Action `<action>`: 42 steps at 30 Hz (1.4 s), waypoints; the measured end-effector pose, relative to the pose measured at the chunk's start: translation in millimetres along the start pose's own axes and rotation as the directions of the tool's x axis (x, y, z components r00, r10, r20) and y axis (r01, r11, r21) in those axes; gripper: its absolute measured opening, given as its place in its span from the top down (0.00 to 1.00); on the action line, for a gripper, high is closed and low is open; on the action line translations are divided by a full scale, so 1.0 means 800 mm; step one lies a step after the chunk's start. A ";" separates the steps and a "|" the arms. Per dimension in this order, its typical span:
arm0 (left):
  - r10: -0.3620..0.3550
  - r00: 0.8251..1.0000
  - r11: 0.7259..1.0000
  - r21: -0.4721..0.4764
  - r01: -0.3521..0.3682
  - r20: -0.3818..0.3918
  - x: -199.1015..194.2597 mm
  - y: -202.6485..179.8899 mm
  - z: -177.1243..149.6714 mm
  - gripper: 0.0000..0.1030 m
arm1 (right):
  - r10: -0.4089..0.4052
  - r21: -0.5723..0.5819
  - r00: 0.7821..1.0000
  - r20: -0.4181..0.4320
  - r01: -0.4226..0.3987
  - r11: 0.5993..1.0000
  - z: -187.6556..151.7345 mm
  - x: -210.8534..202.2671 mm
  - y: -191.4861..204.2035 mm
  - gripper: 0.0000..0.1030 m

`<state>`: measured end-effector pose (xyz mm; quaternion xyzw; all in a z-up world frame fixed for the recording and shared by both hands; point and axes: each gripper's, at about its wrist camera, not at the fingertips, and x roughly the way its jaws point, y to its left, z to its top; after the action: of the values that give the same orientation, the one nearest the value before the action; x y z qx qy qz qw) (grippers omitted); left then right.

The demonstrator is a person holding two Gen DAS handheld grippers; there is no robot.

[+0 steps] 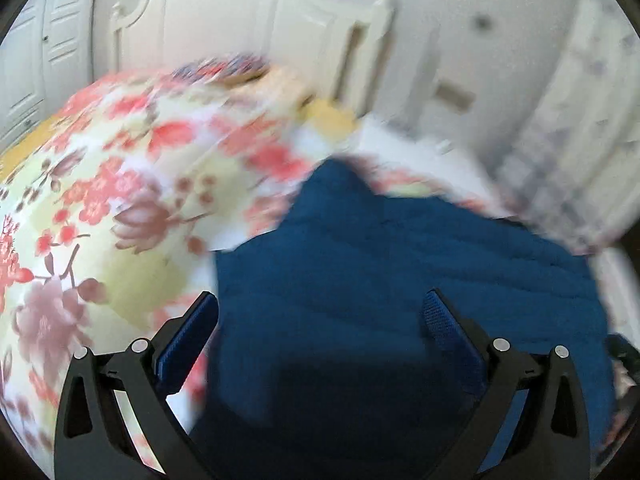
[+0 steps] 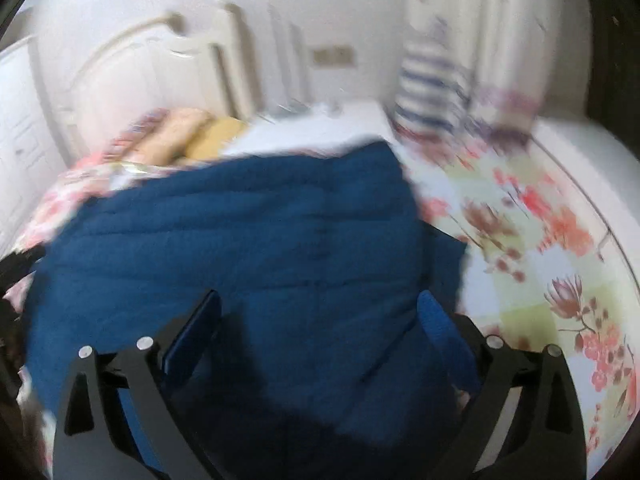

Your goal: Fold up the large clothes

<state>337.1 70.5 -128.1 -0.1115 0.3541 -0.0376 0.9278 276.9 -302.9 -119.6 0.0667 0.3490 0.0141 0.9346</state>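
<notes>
A large dark blue garment (image 1: 400, 280) lies spread on a floral bedspread (image 1: 100, 200). In the left wrist view my left gripper (image 1: 320, 304) hovers open just above the garment's near left part, its blue-padded fingers (image 1: 192, 336) wide apart with only cloth beneath them. In the right wrist view the same blue garment (image 2: 240, 240) fills the middle, and my right gripper (image 2: 320, 304) stands open over its near right part, close to the garment's right edge. Both views are blurred by motion.
A white headboard (image 1: 224, 20) and several pillows (image 2: 188, 136) stand at the far end of the bed. A striped cloth (image 2: 432, 84) hangs at the far right. The floral bedspread (image 2: 540, 260) extends to the right of the garment, with a white bed edge (image 2: 592, 168) beyond.
</notes>
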 end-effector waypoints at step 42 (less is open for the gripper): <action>0.091 0.992 0.990 0.116 -0.080 -0.090 -0.009 0.027 -0.086 0.04 | -0.005 -0.148 1.000 -0.009 0.004 0.989 -0.063 -0.046 0.098 0.05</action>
<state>285.8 80.1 -178.0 -0.0422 0.3995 -0.0229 0.9155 217.8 -222.3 -123.0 -0.0037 0.3517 0.0382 0.9353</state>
